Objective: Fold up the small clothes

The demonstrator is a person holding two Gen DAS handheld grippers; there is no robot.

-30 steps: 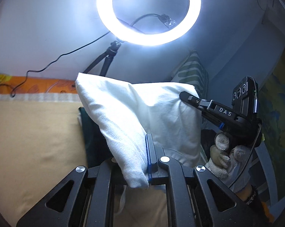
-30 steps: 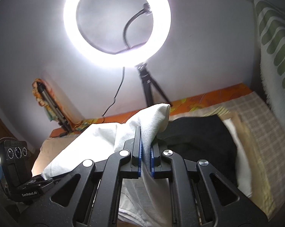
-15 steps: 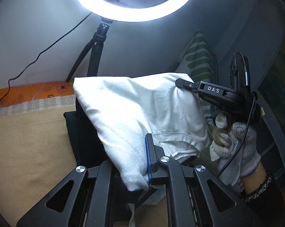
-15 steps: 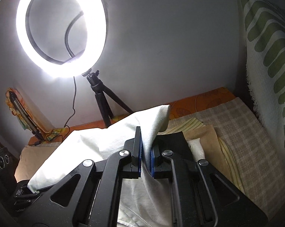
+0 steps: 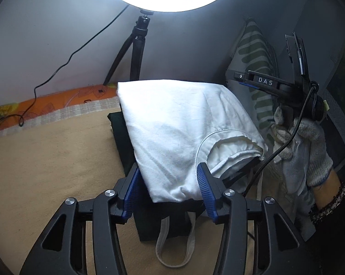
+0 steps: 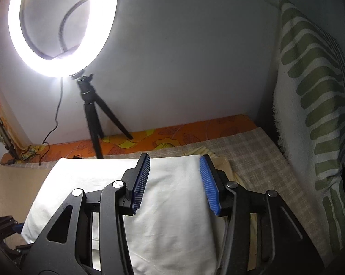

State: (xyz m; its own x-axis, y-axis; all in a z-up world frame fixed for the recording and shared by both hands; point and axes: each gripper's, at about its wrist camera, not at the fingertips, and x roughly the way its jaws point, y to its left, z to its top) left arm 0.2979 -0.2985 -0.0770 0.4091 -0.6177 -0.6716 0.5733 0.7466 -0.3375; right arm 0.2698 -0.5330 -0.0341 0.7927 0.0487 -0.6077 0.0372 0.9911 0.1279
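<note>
- Lying folded on the bed, the white garment [image 5: 181, 123] sits on top of a dark folded cloth [image 5: 122, 142], which in turn rests on the beige blanket [image 5: 46, 165].
- Left gripper [image 5: 169, 183]: jaws opening, blue pads [image 5: 131, 192] spread to either side of the garment's near corner. The corner lies between them; neither pad appears to press on it.
- A neckline opening of the garment [image 5: 232, 146] faces the right side of the left wrist view, and a white ribbed loop [image 5: 172, 249] hangs out below the dark cloth, toward the camera.
- Right gripper [image 6: 174, 183]: jaws opening, blue pads [image 6: 141, 183] well apart over the far edge of the garment [image 6: 172, 217]. Fabric lies beneath and between them; whether the pad tips touch it is hard to judge from this angle.
- In the left wrist view the right gripper [image 5: 243, 80] shows side-on, marked "DAS", carried by a hand in a knitted white glove [image 5: 303, 146], its tip just beyond the garment's far right corner.
- Ring light [image 6: 62, 23] on a small black tripod [image 6: 92, 114] stands at the wall behind the garment, on the orange patterned sheet [image 6: 172, 137].
- Green-and-white striped pillow [image 6: 314, 105] leans upright at the right, apart from the garment.
- Checked cloth [image 6: 252, 155] lies between garment and pillow.
</note>
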